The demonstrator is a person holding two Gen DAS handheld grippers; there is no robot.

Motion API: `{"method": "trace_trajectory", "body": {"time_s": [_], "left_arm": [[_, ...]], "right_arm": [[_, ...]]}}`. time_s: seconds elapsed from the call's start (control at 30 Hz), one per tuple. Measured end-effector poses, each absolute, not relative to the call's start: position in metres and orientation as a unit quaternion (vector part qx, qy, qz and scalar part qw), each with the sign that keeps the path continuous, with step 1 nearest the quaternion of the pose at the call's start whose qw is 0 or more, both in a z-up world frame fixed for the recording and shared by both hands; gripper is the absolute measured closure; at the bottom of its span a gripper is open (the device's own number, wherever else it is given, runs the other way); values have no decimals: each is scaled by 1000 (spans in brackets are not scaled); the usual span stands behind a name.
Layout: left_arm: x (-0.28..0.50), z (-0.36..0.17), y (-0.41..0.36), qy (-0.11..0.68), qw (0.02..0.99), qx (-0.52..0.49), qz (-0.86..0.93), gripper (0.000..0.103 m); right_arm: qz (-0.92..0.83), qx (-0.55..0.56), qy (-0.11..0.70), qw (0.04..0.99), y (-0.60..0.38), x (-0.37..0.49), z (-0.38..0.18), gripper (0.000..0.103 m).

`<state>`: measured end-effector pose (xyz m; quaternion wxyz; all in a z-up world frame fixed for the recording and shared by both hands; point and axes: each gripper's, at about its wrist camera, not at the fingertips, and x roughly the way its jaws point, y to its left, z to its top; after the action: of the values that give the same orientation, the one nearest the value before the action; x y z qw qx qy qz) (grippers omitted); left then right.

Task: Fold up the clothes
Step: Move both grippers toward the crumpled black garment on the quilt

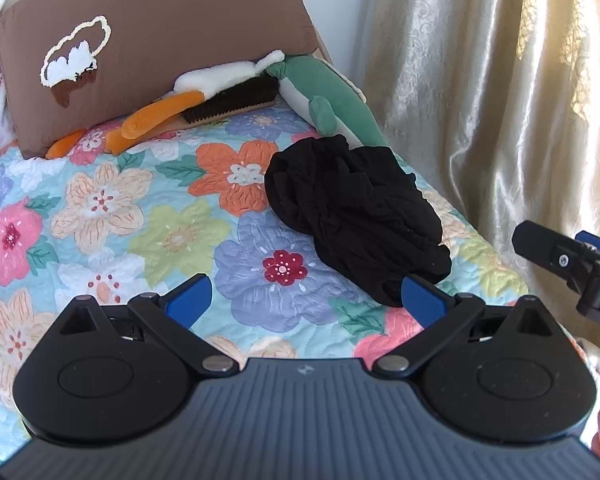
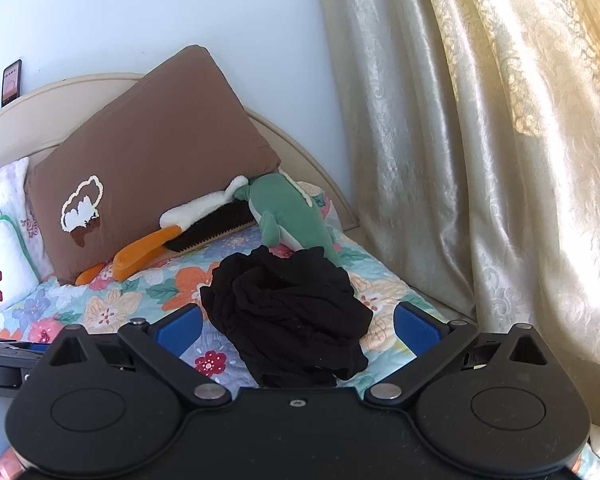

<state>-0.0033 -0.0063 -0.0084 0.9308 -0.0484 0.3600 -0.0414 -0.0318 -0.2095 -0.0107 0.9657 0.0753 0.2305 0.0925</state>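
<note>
Bedspread (image 2: 112, 312): garment (image 2: 288, 320) between claw (image 2: 298, 330) fingers.

The left gripper (image 1: 306, 300) had a grey-blue ribbed body with a small logo at its front edge, flanked by two black rounded housings with circular recesses. Black link arms with silver rivets ran forward to blue-padded fingers (image 1: 190, 298). The right gripper (image 2: 298, 326) matched it in shape, but its centre plate was plain black with one small screw; its blue pads (image 2: 416, 330) were finely textured.
</note>
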Motion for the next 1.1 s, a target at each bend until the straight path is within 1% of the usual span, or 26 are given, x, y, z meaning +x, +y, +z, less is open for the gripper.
{"method": "trace_trajectory", "body": {"time_s": [0.13,0.33,1.1], "left_arm": [[-6,-10,-10,344,938,-36,-34,0],[-6,-12,-12,350,935,-37,-40,0],[11,-26,-22,378,924,-37,-51,0]], "right_arm": [[107,93,242,960,-212,-29,-13,0],[126,139,254,949,-219,-26,-18,0],[142,146,294,934,-218,-12,-31,0]]}}
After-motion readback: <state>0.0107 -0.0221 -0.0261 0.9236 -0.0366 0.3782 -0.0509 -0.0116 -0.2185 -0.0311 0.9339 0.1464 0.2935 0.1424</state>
